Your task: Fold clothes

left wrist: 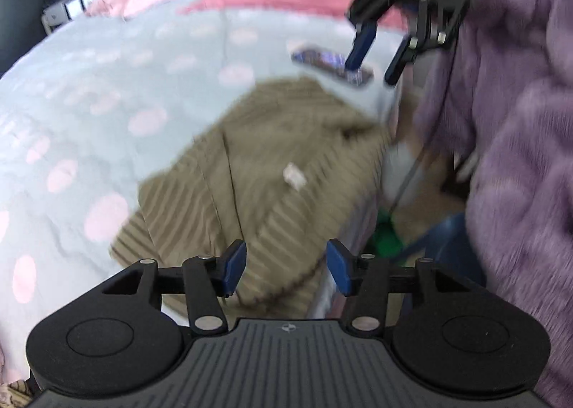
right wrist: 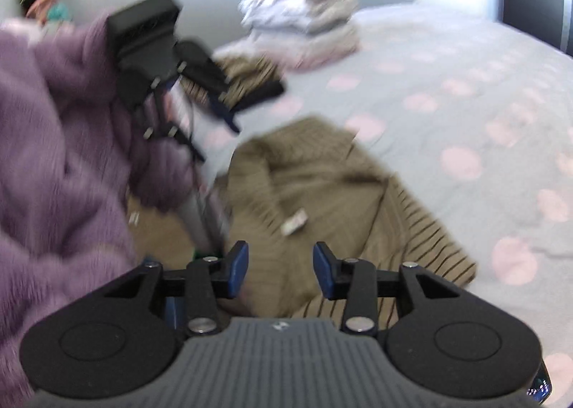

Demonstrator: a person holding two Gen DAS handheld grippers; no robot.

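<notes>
A brown striped top (right wrist: 304, 189) lies bunched up near the edge of the bed (right wrist: 465, 93), on a grey cover with pink dots. A small white tag (right wrist: 294, 222) shows on it, so I think it is inside out or the neck is near there. The left gripper (left wrist: 285, 266) hangs just over the near end of the top with its blue pads spread apart and nothing between them. The right gripper (right wrist: 280, 266) hangs over the other side of the top, and its pads are spread and empty too. Both are held by someone in a fluffy purple sleeve (right wrist: 53, 157). The top looks soft and light, like a thin knit. It will flop and sag when it is lifted, and it may stretch a bit. It will not break. I think the best places to pinch it are two corners, like the shoulders or the bottom hem, one for each gripper, so it hangs flat and can be laid out smooth. A grab in the middle would only bunch it more. A phone (left wrist: 331, 64) lies on the bed past the top, and a pile of folded clothes (right wrist: 304, 21) sits further back.
</notes>
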